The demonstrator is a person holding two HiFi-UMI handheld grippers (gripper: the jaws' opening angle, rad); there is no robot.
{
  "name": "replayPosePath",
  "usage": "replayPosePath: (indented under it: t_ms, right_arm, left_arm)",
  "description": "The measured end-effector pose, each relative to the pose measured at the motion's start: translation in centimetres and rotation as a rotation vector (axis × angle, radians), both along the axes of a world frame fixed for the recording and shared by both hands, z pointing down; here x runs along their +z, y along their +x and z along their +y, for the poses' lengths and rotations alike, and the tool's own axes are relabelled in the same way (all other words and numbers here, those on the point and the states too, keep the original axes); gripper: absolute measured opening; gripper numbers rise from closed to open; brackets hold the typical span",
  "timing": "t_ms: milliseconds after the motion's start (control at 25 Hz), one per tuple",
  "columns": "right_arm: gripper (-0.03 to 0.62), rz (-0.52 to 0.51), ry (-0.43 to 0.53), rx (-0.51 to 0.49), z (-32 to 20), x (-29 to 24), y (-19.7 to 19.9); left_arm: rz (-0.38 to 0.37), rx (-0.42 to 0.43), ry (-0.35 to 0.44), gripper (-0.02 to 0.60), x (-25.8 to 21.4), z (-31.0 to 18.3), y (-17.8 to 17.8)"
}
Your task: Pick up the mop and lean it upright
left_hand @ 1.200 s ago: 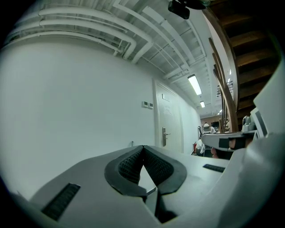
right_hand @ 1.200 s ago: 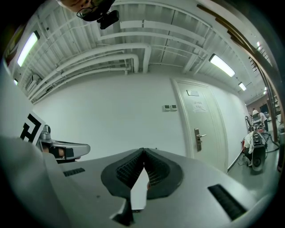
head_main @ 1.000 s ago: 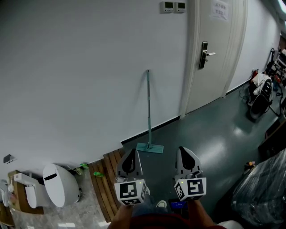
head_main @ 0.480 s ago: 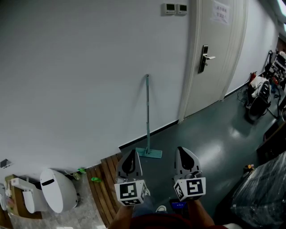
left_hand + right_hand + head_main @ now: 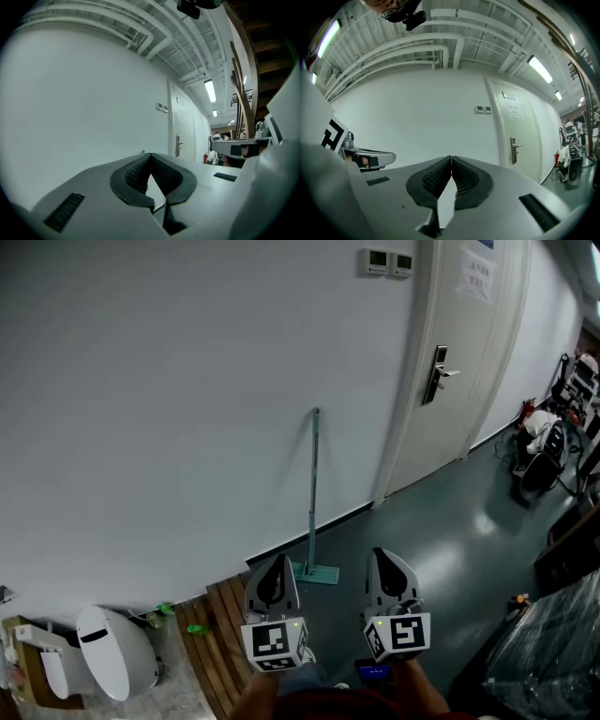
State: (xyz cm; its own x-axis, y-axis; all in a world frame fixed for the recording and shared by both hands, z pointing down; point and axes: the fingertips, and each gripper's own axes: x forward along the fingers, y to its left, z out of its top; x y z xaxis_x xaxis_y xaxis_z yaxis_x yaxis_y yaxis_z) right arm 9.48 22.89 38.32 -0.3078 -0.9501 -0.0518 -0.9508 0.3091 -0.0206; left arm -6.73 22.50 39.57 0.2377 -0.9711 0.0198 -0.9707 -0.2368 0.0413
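Observation:
The mop (image 5: pixel 312 493) stands upright against the white wall, its teal handle nearly vertical and its flat teal head (image 5: pixel 317 572) on the dark floor. Both grippers are held side by side low in the head view, well short of the mop and touching nothing. My left gripper (image 5: pixel 274 570) is shut and empty, its pads meeting at the tips (image 5: pixel 150 155). My right gripper (image 5: pixel 384 565) is shut and empty too, its pads pressed together (image 5: pixel 451 160). In both gripper views the jaws point up at the wall and the mop does not show.
A white door (image 5: pixel 459 343) with a lever handle (image 5: pixel 440 373) is right of the mop. A white bin (image 5: pixel 114 651) and wooden slats (image 5: pixel 217 634) lie at the lower left. Bags and gear (image 5: pixel 544 442) stand at the far right, plastic-wrapped bulk (image 5: pixel 553 652) at the lower right.
The view has tilted and shifted slightly, so the mop and door sit a little lower and further right. Both grippers stay shut, side by side, in the same place.

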Motion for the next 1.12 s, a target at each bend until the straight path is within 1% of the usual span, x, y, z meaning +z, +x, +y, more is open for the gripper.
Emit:
replayPosePath:
  t_ms: [320,520,720,920,1120]
  right_arm:
    - [0.018,0.016,0.013,0.042,-5.4,-0.5,-3.2]
    - [0.018,0.011,0.017,0.071,-7.3,-0.5,-4.6]
    - [0.018,0.000,0.017,0.091,-9.0,0.0,-5.0]
    - [0.018,0.001,0.011,0.096,-10.6,0.5,-5.2]
    - [0.018,0.008,0.012,0.084,-12.9,0.7,-5.5]
  left_arm:
    - [0.005,0.031,-0.002,0.014,0.4,-6.0,-3.1]
    - [0.040,0.067,0.016,0.014,-0.4,-8.2,-3.9]
    - [0.002,0.088,0.038,0.014,-0.4,-10.0,-4.5]
    - [-0.026,0.090,0.022,0.014,0.9,-11.5,-4.9]
    - [-0.028,0.086,0.024,0.015,1.1,-13.7,-5.0]
